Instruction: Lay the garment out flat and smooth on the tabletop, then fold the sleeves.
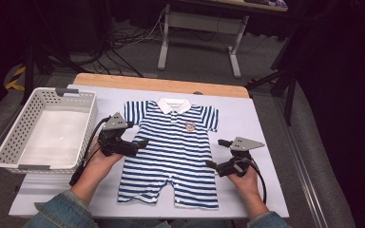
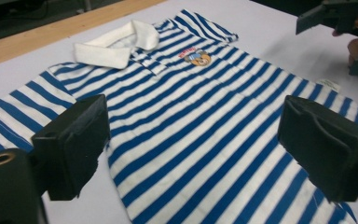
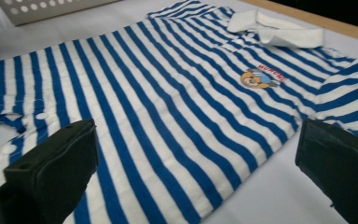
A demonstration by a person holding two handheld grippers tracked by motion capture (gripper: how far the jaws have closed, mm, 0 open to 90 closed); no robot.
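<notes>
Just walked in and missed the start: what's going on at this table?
A person holds a claw in each hand over a blue-and-white striped baby romper spread flat on the white table. The left claw is at the romper's left edge and the right claw at its right edge, both with jaws open and gripping nothing. A white basket sits empty at the left.

Table (image 1: 266, 123) bears romper (image 1: 173, 152) (flat) and basket (image 1: 9, 142).

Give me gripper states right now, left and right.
Left gripper: open, holding nothing, over the striped romper at its left edge.
Right gripper: open, holding nothing, at the romper's right edge.
</notes>
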